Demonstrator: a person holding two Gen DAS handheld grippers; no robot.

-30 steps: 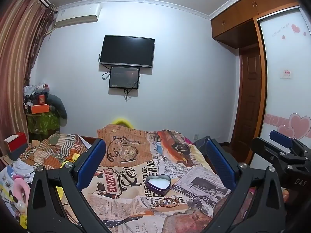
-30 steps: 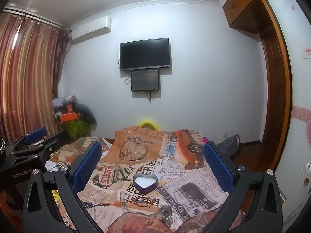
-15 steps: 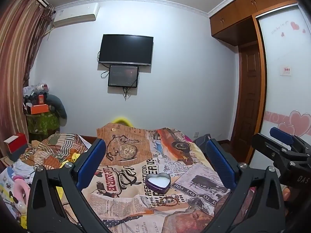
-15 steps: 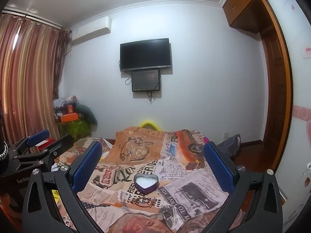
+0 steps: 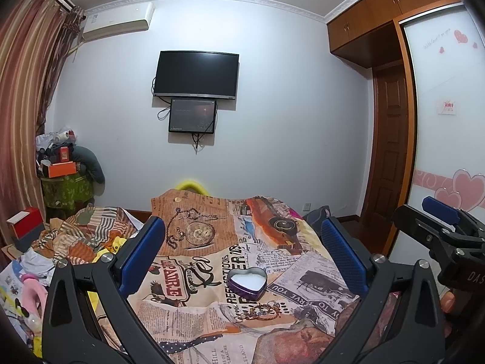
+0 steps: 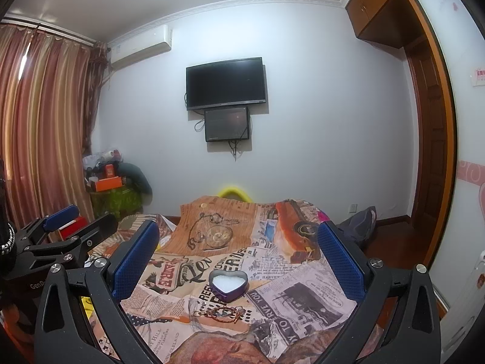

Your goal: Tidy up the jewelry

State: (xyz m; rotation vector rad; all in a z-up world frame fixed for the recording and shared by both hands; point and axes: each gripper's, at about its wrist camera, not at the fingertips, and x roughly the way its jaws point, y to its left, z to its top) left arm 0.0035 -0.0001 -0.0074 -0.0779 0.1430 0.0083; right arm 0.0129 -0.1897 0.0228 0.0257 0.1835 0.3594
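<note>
A purple heart-shaped tin [image 5: 247, 282] with a white lining sits open on a bed covered by a newspaper-print cloth [image 5: 194, 300]; it also shows in the right wrist view [image 6: 228, 285]. A small heap of jewelry [image 5: 263, 311] with a beaded bracelet lies just in front of the tin, also in the right wrist view [image 6: 222, 314]. My left gripper [image 5: 242, 250] is open and empty, held above the bed. My right gripper [image 6: 238, 248] is open and empty too. Each gripper shows at the edge of the other's view.
A pile of clothes and a red box [image 5: 25, 226] lie left of the bed. A cluttered stand [image 6: 109, 188] is by the curtain. A TV [image 5: 195, 74] hangs on the far wall. A wardrobe and door [image 5: 391, 157] are on the right.
Both grippers have tilted slightly, so the scene sits a little lower in view. The tin and jewelry have not moved. Both grippers stay open.
</note>
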